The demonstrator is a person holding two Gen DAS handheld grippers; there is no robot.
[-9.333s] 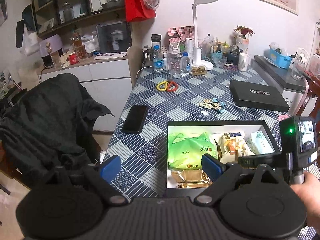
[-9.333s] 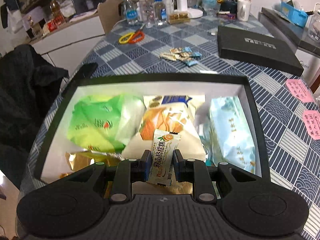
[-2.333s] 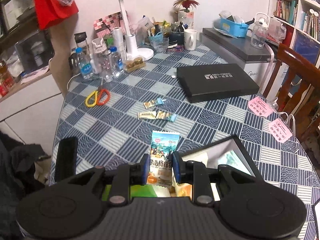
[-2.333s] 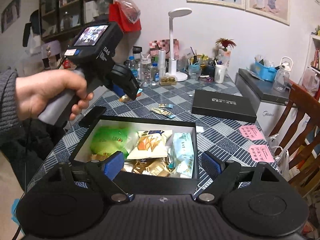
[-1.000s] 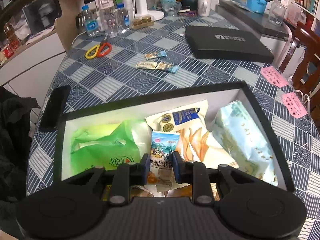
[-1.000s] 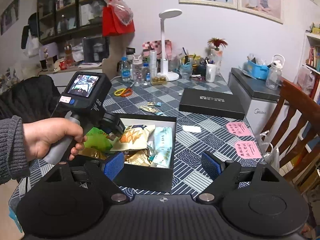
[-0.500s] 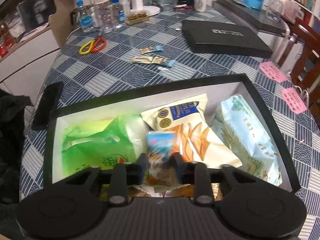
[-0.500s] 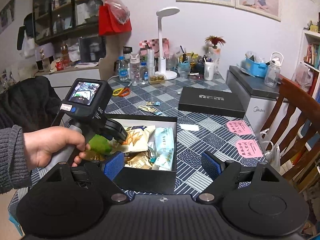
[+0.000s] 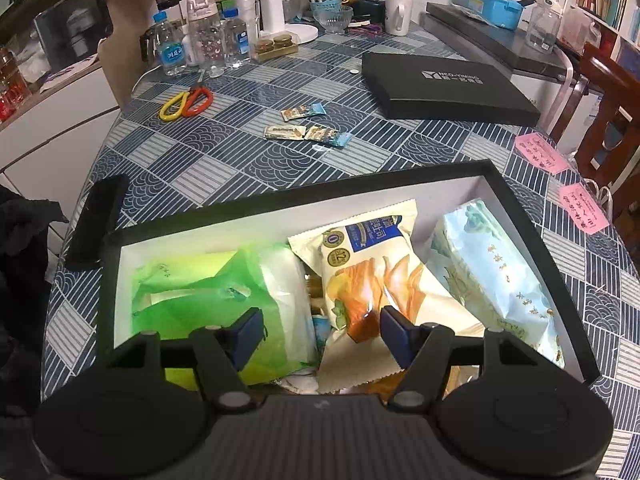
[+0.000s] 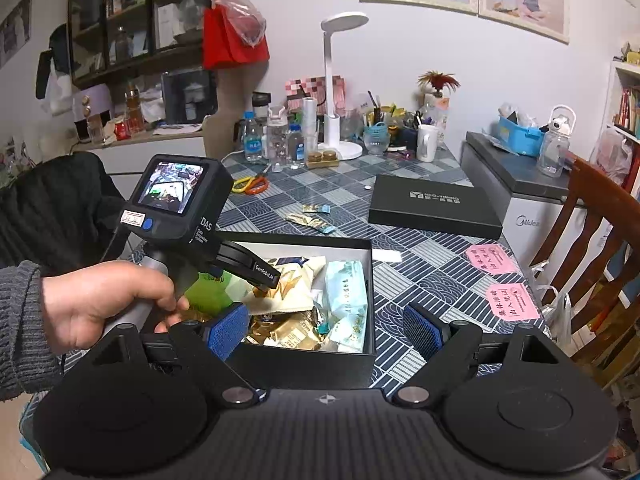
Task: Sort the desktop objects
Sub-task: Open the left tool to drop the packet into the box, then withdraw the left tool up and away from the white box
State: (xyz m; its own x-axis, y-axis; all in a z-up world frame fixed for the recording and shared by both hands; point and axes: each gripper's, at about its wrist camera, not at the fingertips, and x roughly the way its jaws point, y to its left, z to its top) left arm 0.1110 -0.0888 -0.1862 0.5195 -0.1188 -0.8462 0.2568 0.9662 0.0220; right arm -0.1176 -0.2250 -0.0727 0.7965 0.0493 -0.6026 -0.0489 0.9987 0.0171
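Left wrist view looks down into the black box (image 9: pixel 520 208), with the left gripper (image 9: pixel 320 330) hovering low over its near half, jaws spread and pinching nothing. Beneath it lie the packed snacks: a green bag (image 9: pixel 208 296) at left, an orange chip bag (image 9: pixel 372 272) in the middle and a pale blue pack (image 9: pixel 500 276) at right. The step in hand looks like a drop into the box just finished, though which small packet was let go I cannot tell among the pile.

Right wrist view shows the right gripper (image 10: pixel 326 330) held back at the near side of the box, jaws wide apart and empty.

Three small packets (image 9: pixel 308 130) remain on the tablecloth (image 9: pixel 224 160) beyond the far wall of the box, between the scissors (image 9: pixel 186 100) at far left and the black lid (image 9: pixel 448 84) at far right. The likely next move is to lift a gripper clear of the far rim, reach across and close on one packet flat on the cloth.

Room is good there: the packets sit well apart from the scissors and the lid, with bare cloth around them. The phone (image 9: pixel 98 220) lies just beside the left wall of the box, and the box is already heaped, so a low sweep could snag a bag edge or the rim
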